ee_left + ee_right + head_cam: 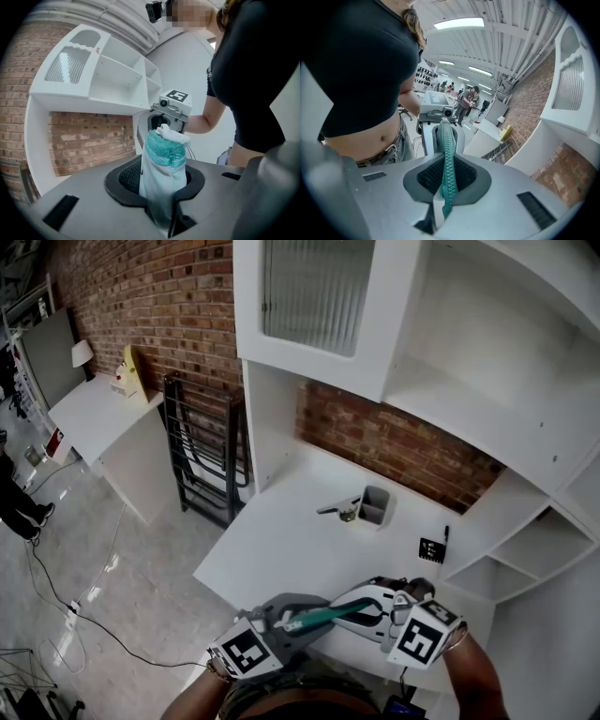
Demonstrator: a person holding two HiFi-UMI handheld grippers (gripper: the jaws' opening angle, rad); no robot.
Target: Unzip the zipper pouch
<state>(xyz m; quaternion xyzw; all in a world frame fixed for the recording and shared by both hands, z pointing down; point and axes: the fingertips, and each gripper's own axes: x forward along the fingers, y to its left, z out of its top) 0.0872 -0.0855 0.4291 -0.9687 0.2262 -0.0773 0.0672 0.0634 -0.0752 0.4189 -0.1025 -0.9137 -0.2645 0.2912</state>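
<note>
The zipper pouch [328, 613], white with a teal zipper, hangs in the air between my two grippers over the front edge of the white desk [281, 540]. My left gripper [292, 620] is shut on one end of it. In the left gripper view the white and teal fabric [164, 164] runs down into the pinch of the left gripper [171, 220], with the right gripper [171, 105] behind it. My right gripper [375, 607] is shut on the other end. In the right gripper view the teal zipper [448, 154] stands edge-on in the right gripper [438, 215].
A grey cup [375, 505] and a metal tool [337, 510] lie at the back of the desk, with a small black marker card [431, 548] to the right. White shelves [525, 549] rise on the right. A black folded rack [202, 451] leans at the left.
</note>
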